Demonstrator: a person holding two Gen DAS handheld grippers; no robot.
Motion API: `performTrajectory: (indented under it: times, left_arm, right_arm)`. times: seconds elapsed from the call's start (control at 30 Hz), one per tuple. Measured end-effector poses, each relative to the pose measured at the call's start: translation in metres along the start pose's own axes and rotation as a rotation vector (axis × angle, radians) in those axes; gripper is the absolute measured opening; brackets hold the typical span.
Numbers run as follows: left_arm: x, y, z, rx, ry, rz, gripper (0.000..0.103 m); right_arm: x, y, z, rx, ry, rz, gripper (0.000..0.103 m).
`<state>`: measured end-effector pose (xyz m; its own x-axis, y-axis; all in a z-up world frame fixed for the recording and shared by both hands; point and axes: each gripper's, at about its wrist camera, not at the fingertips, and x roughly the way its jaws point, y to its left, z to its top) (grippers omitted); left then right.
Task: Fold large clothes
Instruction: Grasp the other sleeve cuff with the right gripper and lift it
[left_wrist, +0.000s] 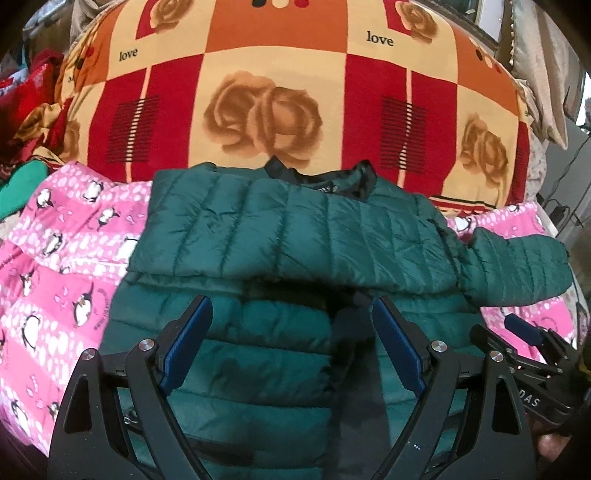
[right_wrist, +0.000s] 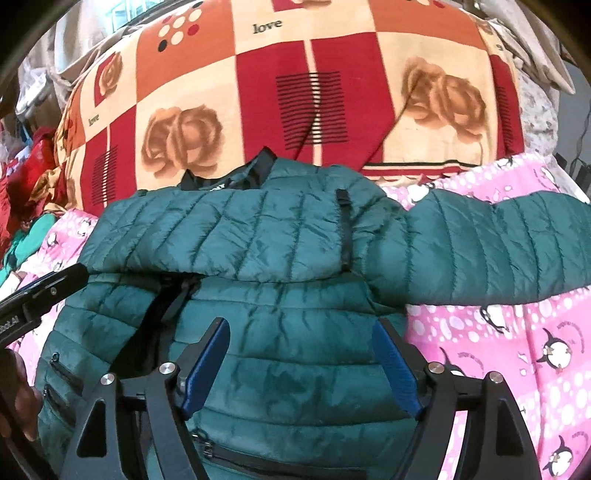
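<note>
A dark green quilted puffer jacket lies on a pink penguin-print sheet. One sleeve is folded across its chest, and the other sleeve sticks out to the right. Its black collar points toward the far side. My left gripper hovers over the jacket's lower front, jaws wide apart with nothing between them. Open as well, my right gripper hangs over the jacket's lower right part, and its blue pads touch no fabric. Each gripper shows at the edge of the other's view.
A checked orange, red and cream blanket with roses covers the bed behind the jacket. Red and green clothes are piled at the far left. Cables and a plug hang at the right edge.
</note>
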<state>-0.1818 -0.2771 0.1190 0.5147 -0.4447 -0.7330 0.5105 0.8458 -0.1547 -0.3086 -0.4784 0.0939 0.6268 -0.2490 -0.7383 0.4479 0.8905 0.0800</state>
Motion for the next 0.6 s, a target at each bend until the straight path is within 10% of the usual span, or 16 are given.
performTrajectory:
  times: [0.6]
  left_arm:
    - [0.024, -0.021, -0.011, -0.003, 0.068, -0.035, 0.089]
  right_arm:
    - [-0.002, -0.119, 0.002, 0.127, -0.003, -0.179, 0.078]
